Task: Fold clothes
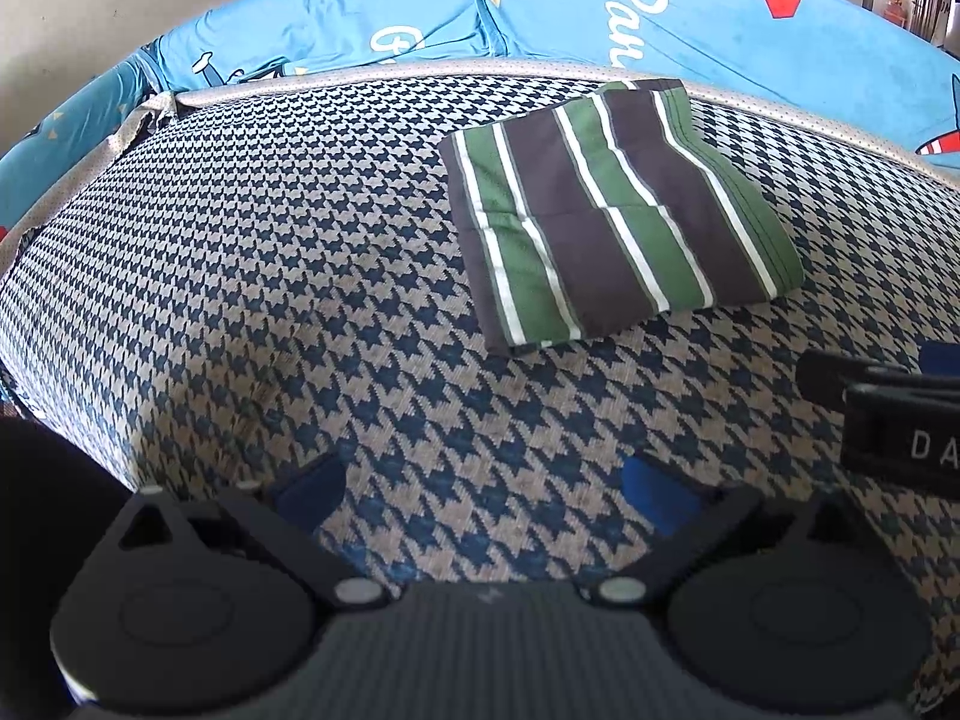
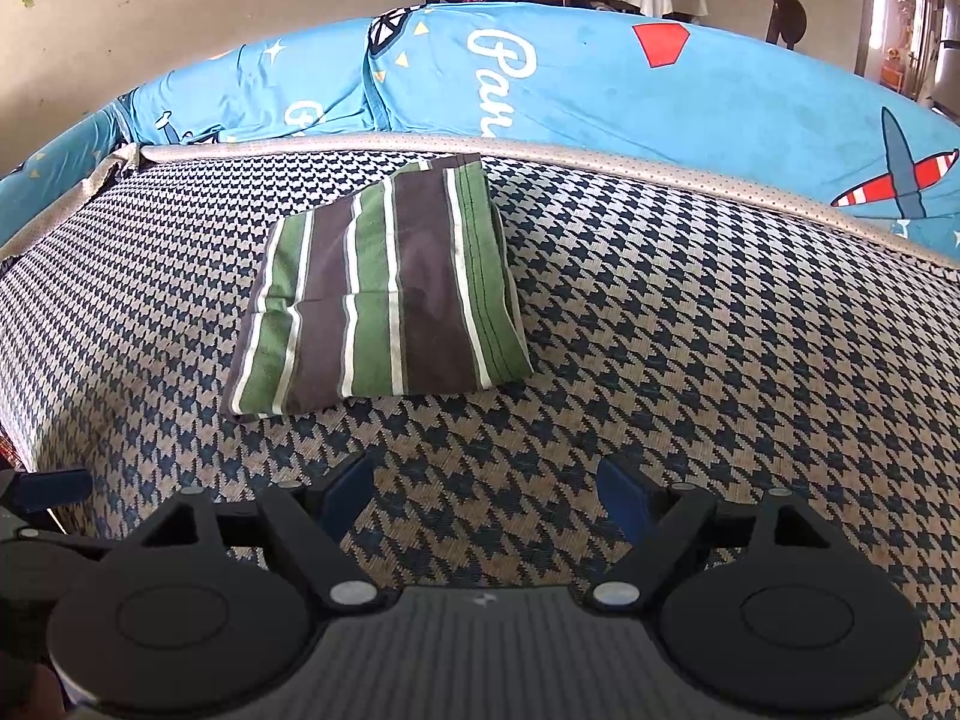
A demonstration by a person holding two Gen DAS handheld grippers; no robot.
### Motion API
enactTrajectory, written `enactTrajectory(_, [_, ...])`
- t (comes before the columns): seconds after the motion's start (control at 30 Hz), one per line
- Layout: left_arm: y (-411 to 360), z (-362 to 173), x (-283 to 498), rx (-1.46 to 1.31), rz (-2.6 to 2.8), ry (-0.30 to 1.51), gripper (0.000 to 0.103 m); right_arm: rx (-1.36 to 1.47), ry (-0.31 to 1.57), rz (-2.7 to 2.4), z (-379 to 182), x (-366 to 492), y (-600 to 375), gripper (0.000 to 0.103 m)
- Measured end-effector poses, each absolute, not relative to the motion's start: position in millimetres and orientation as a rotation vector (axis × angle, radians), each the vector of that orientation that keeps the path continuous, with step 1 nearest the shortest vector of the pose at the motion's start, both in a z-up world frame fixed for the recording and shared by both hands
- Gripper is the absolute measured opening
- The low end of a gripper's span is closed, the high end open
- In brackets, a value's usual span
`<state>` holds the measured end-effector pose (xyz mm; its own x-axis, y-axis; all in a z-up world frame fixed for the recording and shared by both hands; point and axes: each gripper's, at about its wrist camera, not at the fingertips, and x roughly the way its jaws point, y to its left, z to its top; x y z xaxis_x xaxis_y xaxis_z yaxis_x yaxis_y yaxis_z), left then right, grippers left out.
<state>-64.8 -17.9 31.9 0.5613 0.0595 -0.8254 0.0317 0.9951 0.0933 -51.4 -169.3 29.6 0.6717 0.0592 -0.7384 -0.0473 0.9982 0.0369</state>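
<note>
Right wrist: folded striped garment [image 2: 378,294] beyond spread claw [image 2: 483,495].

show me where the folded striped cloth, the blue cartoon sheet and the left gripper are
folded striped cloth [image 2: 378,294]: right wrist view, on a green stripe near its middle
blue cartoon sheet [image 2: 600,84]: right wrist view, on plain blue right of the white lettering
left gripper [image 1: 486,480]: left wrist view, midway between its open blue fingertips
</note>
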Motion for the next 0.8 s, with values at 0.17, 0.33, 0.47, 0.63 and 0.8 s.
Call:
enactTrajectory(0.17, [-18.5, 32.3, -66.4, 0.102, 0.015, 0.974, 0.103, 0.015, 0.835, 0.057, 29.6, -51.8, -169.3, 0.082])
enactTrajectory(0.33, [-18.3, 32.9, -65.8, 0.101, 0.017, 0.976, 0.103, 0.011, 0.835, 0.059, 29.5, -54.2, -170.1, 0.082])
enactTrajectory(0.47, [-18.7, 32.5, -66.3, 0.103, 0.017, 0.976, 0.103, 0.014, 0.835, 0.059, 29.0, -55.3, -170.7, 0.083])
enactTrajectory(0.63, [-18.1, 31.7, -65.4, 0.106, 0.015, 0.978, 0.103, 0.013, 0.835, 0.058, 29.6, -56.6, -170.6, 0.082])
enactTrajectory(0.8, [-18.7, 30.9, -65.9, 0.104, 0.015, 0.979, 0.103, 0.016, 0.835, 0.058, 29.2, -56.7, -171.2, 0.082])
